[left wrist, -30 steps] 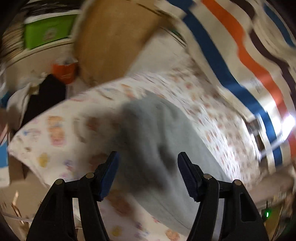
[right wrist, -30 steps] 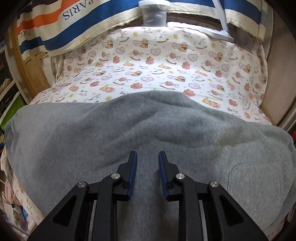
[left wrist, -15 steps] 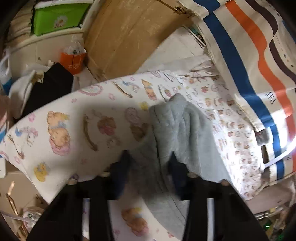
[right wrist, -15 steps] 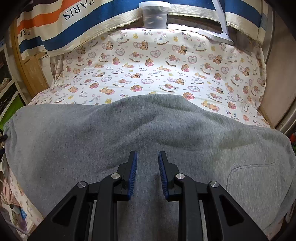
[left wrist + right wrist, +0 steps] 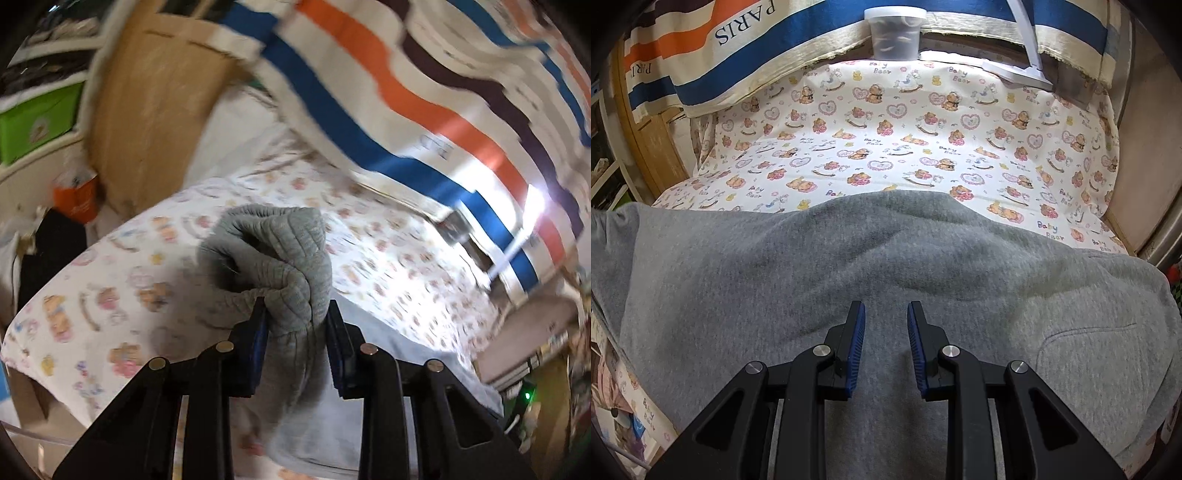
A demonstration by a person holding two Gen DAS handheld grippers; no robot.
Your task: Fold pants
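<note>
1. The left gripper [image 5: 295,314] has just been closing, and its blue pads now pinch a bunched, ribbed cuff of the grey pants [image 5: 280,258], lifted off the sheet.
2. The right gripper [image 5: 886,321] stands narrowly parted above the flat grey fleece; whether it touches is hard to judge.
3. The pants [image 5: 886,266] lie across the near bed edge, a curved pocket seam at right.
4. The sheet [image 5: 886,147] reads "Baby Bear"; the striped cloth [image 5: 738,40] reads "PARIS".
</note>
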